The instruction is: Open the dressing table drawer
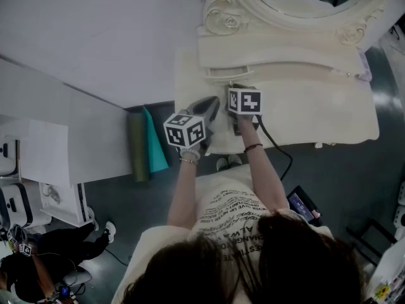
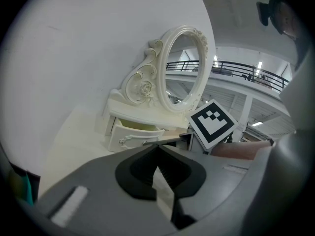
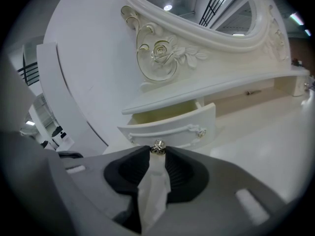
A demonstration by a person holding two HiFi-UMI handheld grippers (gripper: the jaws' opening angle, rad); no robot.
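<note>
Drawer (image 3: 170,127) sits part-open at the bench's (image 3: 275,132) back-left corner, under the shelf (image 3: 211,87). Right gripper's (image 3: 158,152) jaws pinch its small metal knob (image 3: 158,147), probably to draw it outward. Left gripper (image 2: 157,147), jaws together and empty, hangs just beside.

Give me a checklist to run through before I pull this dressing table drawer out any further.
1. Grip on the handle: ok. The right gripper has the drawer knob between its two jaw tips.
2. Drawer started: ok. It stands partly open and a strip of its inside shows.
3. Path in front of the drawer: ok. The tabletop there is bare.
4. Left gripper out of the way: ok. Its jaws are together on nothing, and it sits short of the drawer.
5. Loose things inside the drawer: cannot tell. Too little of the inside shows.
</note>
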